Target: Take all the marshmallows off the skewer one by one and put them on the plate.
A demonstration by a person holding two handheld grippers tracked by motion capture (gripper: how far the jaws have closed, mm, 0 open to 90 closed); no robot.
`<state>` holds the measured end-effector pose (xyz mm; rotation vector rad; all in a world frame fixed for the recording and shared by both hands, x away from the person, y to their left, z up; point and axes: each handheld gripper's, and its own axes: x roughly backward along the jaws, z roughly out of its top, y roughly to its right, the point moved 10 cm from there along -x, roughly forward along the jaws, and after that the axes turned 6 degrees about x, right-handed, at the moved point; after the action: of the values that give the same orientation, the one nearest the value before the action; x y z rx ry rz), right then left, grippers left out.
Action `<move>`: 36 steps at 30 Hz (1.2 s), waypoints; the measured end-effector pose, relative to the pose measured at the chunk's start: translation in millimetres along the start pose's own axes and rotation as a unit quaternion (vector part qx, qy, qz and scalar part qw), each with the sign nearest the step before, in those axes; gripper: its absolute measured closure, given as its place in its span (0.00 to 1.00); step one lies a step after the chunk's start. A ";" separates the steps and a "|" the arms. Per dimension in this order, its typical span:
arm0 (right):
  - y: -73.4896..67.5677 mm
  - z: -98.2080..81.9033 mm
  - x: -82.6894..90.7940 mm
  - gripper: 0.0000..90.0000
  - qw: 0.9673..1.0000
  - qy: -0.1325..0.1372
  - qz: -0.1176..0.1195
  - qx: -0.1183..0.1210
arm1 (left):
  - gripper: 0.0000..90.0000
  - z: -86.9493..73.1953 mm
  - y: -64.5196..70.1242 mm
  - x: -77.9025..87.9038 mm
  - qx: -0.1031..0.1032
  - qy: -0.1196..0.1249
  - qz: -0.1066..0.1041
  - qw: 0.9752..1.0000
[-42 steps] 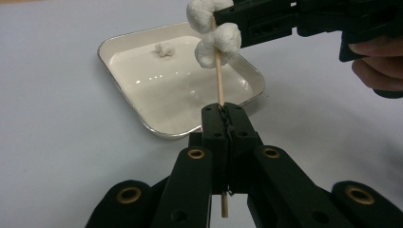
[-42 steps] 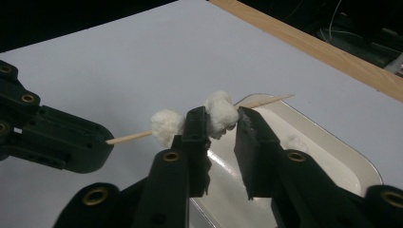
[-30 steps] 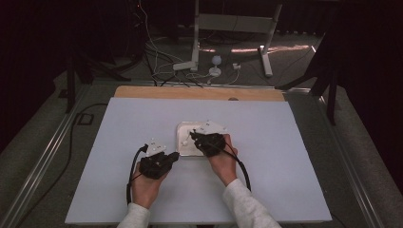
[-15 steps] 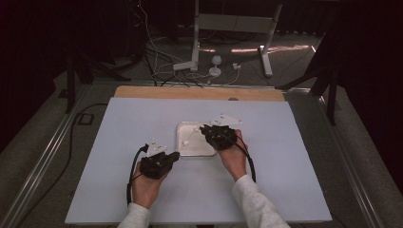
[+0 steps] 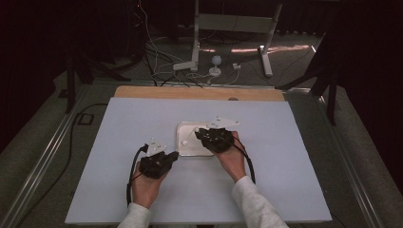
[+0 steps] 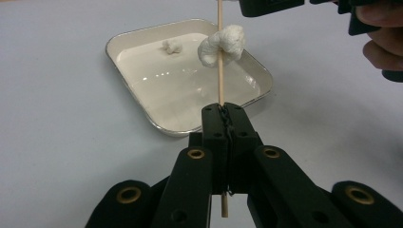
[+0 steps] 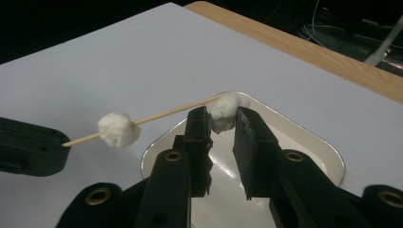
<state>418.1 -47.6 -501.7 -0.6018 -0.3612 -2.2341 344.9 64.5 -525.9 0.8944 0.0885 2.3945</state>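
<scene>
— Is there any writing, label, brand or number to read here?
— None. No legible text, digits or signs stand on any surface in the high view or in either gripper view.

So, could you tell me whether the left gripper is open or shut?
Shut: the left gripper has its jaws pressed together on the skewer, which runs up through a marshmallow.

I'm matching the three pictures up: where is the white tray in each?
High view: tray mid-table, between left gripper and right gripper.
Left gripper view: upper centre, beyond the fingers.
Right gripper view: centre-right, behind the fingers.
Shared landmark: the left gripper, holding a skewer by the tray.
</scene>
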 end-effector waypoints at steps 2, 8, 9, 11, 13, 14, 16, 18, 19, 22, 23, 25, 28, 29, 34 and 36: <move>-0.8 -0.4 -0.2 0.84 1.000 -0.001 0.001 0.004 | 1.00 -0.6 -0.5 -0.3 0.002 -0.001 0.000 1.000; 4.5 -2.9 -1.0 0.78 1.000 -0.009 -0.015 0.001 | 1.00 -0.5 -1.1 -0.3 0.001 -0.001 0.000 1.000; 5.1 -3.3 -0.8 0.76 1.000 -0.009 -0.017 0.000 | 1.00 -0.4 -1.3 -0.3 0.001 -0.001 0.000 1.000; 5.4 -3.9 -0.6 0.71 1.000 -0.009 -0.018 -0.001 | 1.00 -0.3 -1.5 -0.3 0.002 -0.001 0.000 1.000; 4.3 -4.7 -0.4 0.68 1.000 -0.010 -0.014 -0.004 | 1.00 -0.3 -1.4 -0.1 0.002 -0.001 0.000 1.000; 3.7 -5.1 -0.4 0.66 1.000 -0.011 -0.014 -0.002 | 1.00 -0.2 -1.4 0.0 0.002 -0.001 0.000 1.000; 1.8 -5.5 -0.4 0.64 1.000 -0.011 -0.011 -0.001 | 1.00 -0.2 -1.6 -0.1 0.002 -0.001 0.000 1.000; 0.3 -5.6 -0.3 0.61 1.000 -0.011 -0.009 0.001 | 1.00 -0.2 -1.7 -0.1 0.002 0.000 0.000 1.000; -0.5 -5.5 0.1 0.60 1.000 -0.011 -0.010 0.000 | 1.00 -0.2 -1.7 -0.2 0.003 0.000 0.000 1.000; -4.5 -5.4 0.6 0.57 1.000 -0.011 -0.001 0.001 | 1.00 -0.2 -1.7 -0.3 0.003 -0.001 0.000 1.000; -6.0 -5.3 1.0 0.56 1.000 -0.010 0.001 0.002 | 1.00 -0.3 -1.7 -0.4 0.003 -0.001 0.000 1.000; -8.4 -5.3 1.6 0.54 1.000 -0.011 0.003 0.006 | 1.00 -0.3 -1.8 -0.4 0.003 -0.001 0.000 1.000; -11.8 -4.5 2.9 0.51 1.000 -0.011 0.005 0.012 | 1.00 -0.2 -1.7 -0.4 0.003 -0.001 0.000 1.000; -13.2 -4.0 3.4 0.50 1.000 -0.010 0.007 0.011 | 1.00 -0.3 -1.6 -0.4 0.003 -0.001 0.000 1.000; -20.7 -2.3 5.0 0.47 1.000 -0.008 0.015 0.020 | 1.00 -0.2 -1.3 -0.5 0.003 -0.001 0.000 1.000; -23.9 -2.3 4.9 0.47 1.000 -0.008 0.018 0.025 | 1.00 -0.3 -1.4 -0.5 0.003 -0.001 0.000 1.000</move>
<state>396.6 -36.0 -502.7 -0.5969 -0.4098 -2.1812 345.7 65.4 -526.7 0.8997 0.0957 2.3949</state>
